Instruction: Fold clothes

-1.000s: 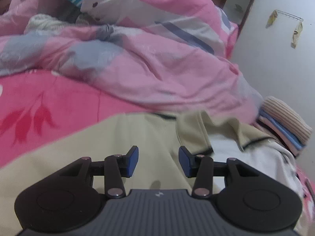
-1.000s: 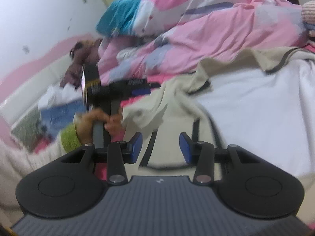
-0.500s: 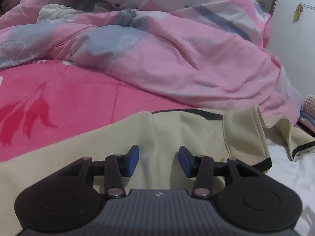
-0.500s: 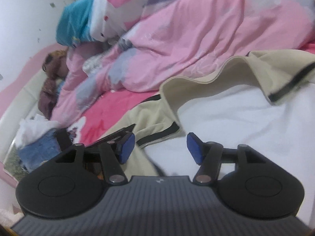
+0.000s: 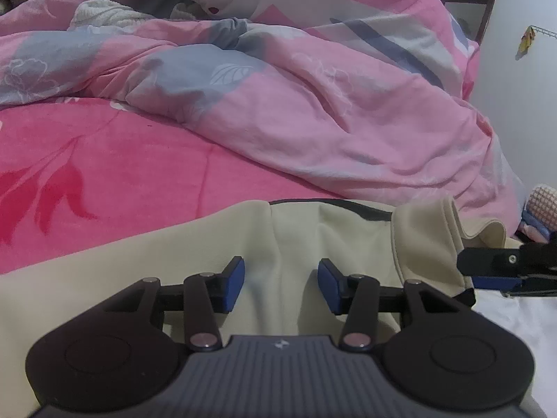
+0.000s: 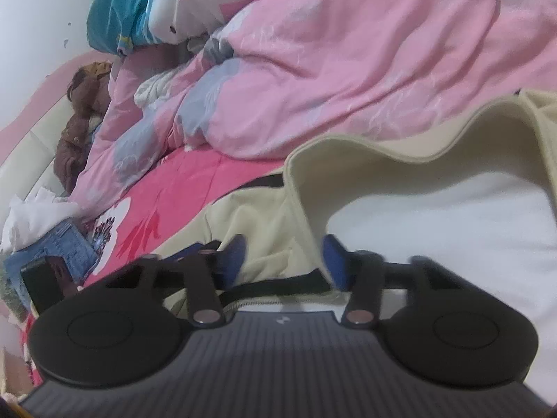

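A cream garment (image 5: 174, 261) with black trim and a white lining (image 6: 452, 216) lies spread on the pink bed sheet (image 5: 122, 160). My left gripper (image 5: 281, 284) hovers low over its cream cloth, open, nothing between the pads. My right gripper (image 6: 283, 261) is at the turned-back cream edge (image 6: 299, 188). Its jaws are closing with that edge between them, and the pads still stand apart. It also shows at the right edge of the left wrist view as the right gripper (image 5: 487, 280), beside the cream flap (image 5: 428, 244).
A rumpled pink and grey quilt (image 5: 313, 104) piles up just behind the garment. A folded stack (image 5: 543, 205) sits at the far right. Blue denim (image 6: 66, 240), white cloth and a brown plush toy (image 6: 80, 115) lie by the headboard on the left.
My right gripper swept sideways from above the person's hand to the garment's turned-back edge, widened, then narrowed. My left gripper sank closer to the cream cloth, then stayed still.
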A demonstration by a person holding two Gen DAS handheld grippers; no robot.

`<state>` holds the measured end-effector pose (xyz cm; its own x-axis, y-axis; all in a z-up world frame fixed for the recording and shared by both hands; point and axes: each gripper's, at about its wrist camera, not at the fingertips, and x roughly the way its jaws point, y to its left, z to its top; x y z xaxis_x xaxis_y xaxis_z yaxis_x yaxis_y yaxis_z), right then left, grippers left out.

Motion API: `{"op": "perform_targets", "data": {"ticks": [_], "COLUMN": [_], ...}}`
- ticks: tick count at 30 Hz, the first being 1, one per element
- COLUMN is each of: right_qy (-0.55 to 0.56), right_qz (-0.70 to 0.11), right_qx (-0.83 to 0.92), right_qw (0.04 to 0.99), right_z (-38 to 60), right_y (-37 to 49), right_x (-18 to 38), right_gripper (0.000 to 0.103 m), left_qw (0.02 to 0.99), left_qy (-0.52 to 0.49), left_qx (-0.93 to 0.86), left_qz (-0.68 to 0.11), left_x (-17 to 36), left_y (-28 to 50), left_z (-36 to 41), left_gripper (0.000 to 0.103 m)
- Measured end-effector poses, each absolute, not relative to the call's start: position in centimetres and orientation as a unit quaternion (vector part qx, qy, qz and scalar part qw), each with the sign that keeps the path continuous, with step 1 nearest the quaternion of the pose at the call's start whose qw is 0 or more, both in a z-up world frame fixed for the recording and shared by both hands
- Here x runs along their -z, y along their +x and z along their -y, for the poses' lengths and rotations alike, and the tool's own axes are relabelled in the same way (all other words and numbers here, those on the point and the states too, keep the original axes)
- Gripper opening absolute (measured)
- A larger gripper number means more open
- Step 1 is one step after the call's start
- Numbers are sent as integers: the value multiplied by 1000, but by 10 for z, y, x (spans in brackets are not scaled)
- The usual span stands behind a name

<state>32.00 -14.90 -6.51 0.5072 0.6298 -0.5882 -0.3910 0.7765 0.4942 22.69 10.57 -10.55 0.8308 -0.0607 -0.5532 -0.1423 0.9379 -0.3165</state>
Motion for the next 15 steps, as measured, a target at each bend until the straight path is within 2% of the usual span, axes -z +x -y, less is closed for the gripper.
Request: {"op": "perform_targets", "data": {"ticks": [1, 4, 7, 10, 12, 13, 14, 15], "right_qy": [153, 166, 175, 190, 197, 198, 199, 192], "right_qz": [-394, -383, -374, -380, -384, -384, -385, -390], "right_qx": [-296, -288, -284, -287, -287, -286, -285, -281], "right_qw": [857, 862, 865, 859, 855, 855, 855, 856], "right_z": [151, 161, 169, 173, 176, 177, 178, 176], "right_y": [319, 318, 317, 315, 312, 310, 309, 309], "right_x": [64, 59, 54, 54, 56, 58, 61, 65], "right_gripper": [30, 17, 16, 19, 36, 53, 61, 61], "left_qw": [941, 941, 940, 939, 939, 938, 938, 938], "left_qy": [-176, -178, -185, -192, -196, -198, -199, -201], "left_qx": [-21, -20, -17, -15, -13, -13, -12, -12], "left_qz": [-289, -288, -287, -285, -284, -283, -282, -281], "left_x": [106, 106, 106, 107, 107, 107, 108, 108], "left_y": [227, 227, 226, 226, 225, 225, 225, 225], "left_z": [-106, -107, -109, -111, -112, -112, -112, -112], "left_gripper": [48, 48, 48, 48, 49, 49, 49, 49]}}
